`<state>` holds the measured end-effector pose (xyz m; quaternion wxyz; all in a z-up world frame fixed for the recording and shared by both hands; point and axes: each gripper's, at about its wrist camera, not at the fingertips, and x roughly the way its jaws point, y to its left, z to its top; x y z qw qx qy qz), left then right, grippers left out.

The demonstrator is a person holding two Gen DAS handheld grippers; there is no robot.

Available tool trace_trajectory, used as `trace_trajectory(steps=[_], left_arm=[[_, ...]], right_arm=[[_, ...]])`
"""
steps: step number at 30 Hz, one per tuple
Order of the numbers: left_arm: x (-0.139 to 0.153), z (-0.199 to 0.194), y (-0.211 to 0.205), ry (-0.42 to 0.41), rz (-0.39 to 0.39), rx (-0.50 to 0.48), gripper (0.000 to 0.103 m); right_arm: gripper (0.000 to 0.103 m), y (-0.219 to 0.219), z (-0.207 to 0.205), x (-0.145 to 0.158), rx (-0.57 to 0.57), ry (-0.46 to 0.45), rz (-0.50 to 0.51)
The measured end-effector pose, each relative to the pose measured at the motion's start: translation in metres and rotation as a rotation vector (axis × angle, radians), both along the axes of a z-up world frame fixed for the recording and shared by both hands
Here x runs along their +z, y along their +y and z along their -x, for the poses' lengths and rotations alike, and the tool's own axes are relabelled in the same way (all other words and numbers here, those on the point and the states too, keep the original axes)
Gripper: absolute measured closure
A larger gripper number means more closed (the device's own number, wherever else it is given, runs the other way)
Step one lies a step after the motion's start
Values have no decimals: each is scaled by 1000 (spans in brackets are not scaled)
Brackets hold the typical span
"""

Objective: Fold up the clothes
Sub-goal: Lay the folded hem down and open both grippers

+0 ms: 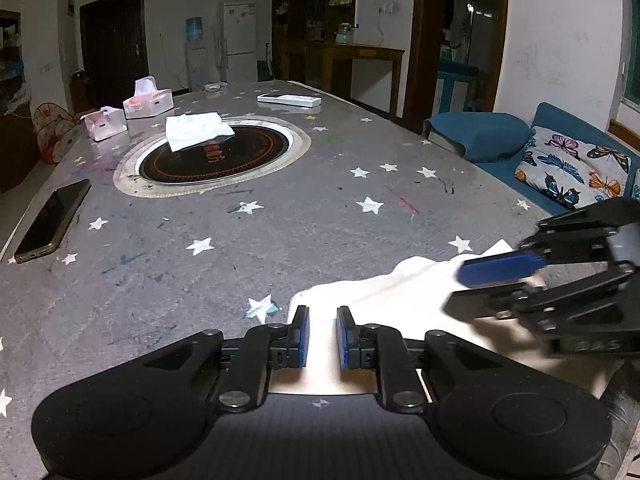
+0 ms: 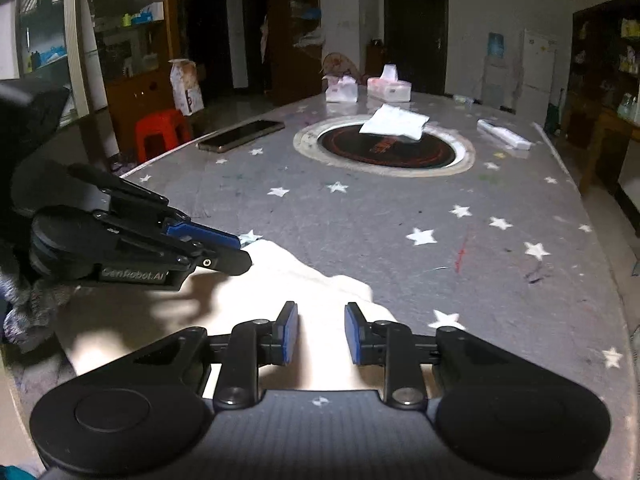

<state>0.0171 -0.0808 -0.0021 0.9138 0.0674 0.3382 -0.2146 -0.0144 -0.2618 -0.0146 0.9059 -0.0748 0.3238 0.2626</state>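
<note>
The table (image 1: 320,232) is carrying a cream cloth (image 2: 280,292) at its near edge, looking light, limp and prone to bunching. Both the left claw (image 1: 322,336) and right claw (image 2: 321,332) are hovering over it, jaws apart and gripping nothing; pinching a hem corner is looking safest.

The table (image 1: 320,216) wore a grey cover dotted with white stars and streaked with pen marks. Set into its middle was a round black hotplate (image 1: 212,156) with a pale ring, and a folded white cloth (image 1: 196,130) lay across its far edge. A dark phone (image 1: 54,220) sat flat near the left edge. Two pink tissue boxes (image 1: 148,100) stood side by side at the far left corner, a white remote (image 1: 289,99) lay at the far end, and a cream garment (image 2: 280,300) lay at the near edge.
</note>
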Motion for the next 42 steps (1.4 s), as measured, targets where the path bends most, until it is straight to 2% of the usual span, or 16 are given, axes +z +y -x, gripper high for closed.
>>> trace_trajectory(steps=[4,6,9,14,17,21,28,33,42], left_arm=[[-1,2,-2,-11,-5,7,85],[0,3,-2,-16,-7,10,85],[4,8,-1,-31,-6,20,85],[16,32,1,-69,25,-3,85],[21,53,1,-82,32,-36,85],[23,78,4,-87,48,-65,83],[13,96,18,-54,66,-9,83],[2,96,32,-22,52,45,83],[0,99,39,-25,60,62,82]], right_arm=[[78,-20,5,-7,-52,22,12],[79,-31,6,-8,-81,28,-17],[79,-36,13,1,-94,-2,-37],[79,-43,12,-8,-101,13,-8],[78,-47,18,-2,-98,-8,-18],[78,-46,38,10,-48,-58,4],[78,-30,83,15,83,-106,35],[78,-30,93,0,79,-60,46],[78,-63,92,11,-21,-7,-70]])
